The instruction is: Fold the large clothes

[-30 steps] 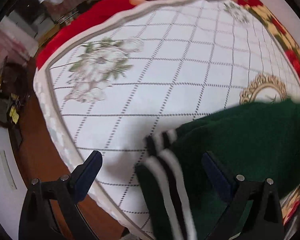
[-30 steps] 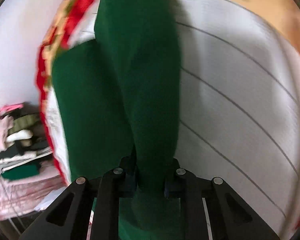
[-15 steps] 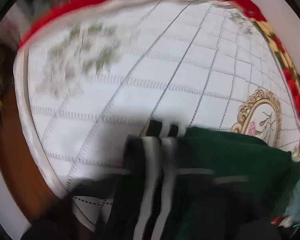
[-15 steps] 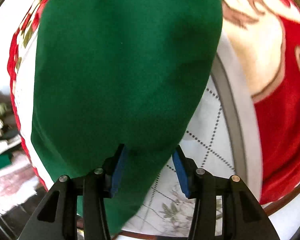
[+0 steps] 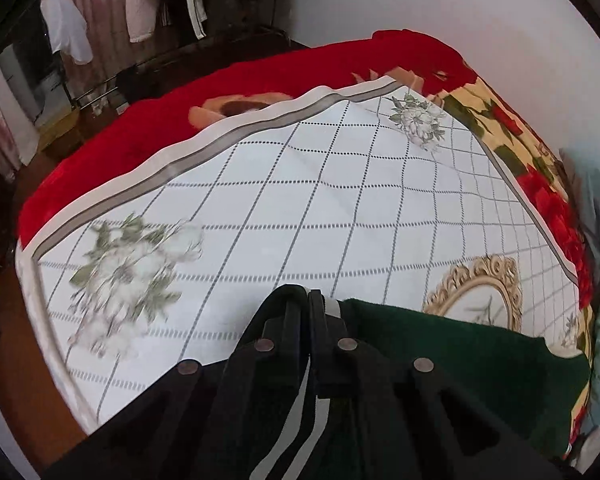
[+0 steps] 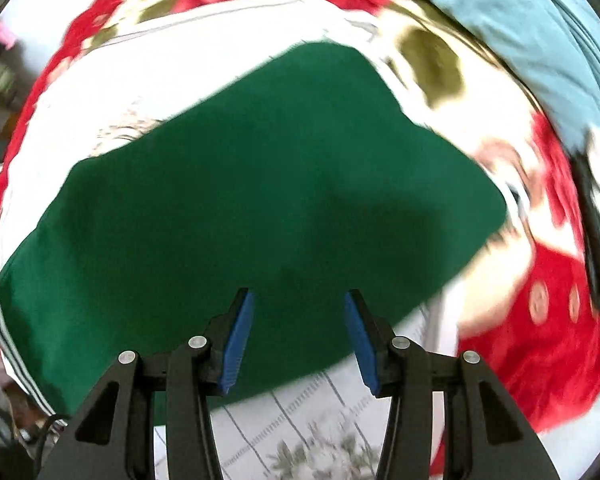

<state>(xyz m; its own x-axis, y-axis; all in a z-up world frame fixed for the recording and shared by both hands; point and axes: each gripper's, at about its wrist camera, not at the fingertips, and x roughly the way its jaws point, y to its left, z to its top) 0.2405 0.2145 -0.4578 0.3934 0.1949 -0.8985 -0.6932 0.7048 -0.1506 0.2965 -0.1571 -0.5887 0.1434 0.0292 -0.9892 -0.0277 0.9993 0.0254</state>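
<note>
A dark green garment (image 6: 240,200) with black and white striped trim lies folded on the white checked bedspread (image 5: 300,208). In the left wrist view the garment (image 5: 460,356) runs to the lower right. My left gripper (image 5: 306,300) is shut on its striped edge (image 5: 332,312). In the right wrist view my right gripper (image 6: 298,320) is open, its blue pads (image 6: 238,332) apart just above the green cloth, holding nothing. The striped trim (image 6: 4,332) shows at the left edge.
A red floral blanket (image 5: 220,80) lies under the bedspread and shows around its edges. A light blue cloth (image 6: 520,32) lies at the right of the bed. Hanging clothes (image 5: 140,8) and a wooden floor (image 5: 4,340) lie beyond the bed's left side.
My left gripper has closed on the garment's striped edge. My right gripper has let go of the green cloth and opened; the cloth now lies spread below it.
</note>
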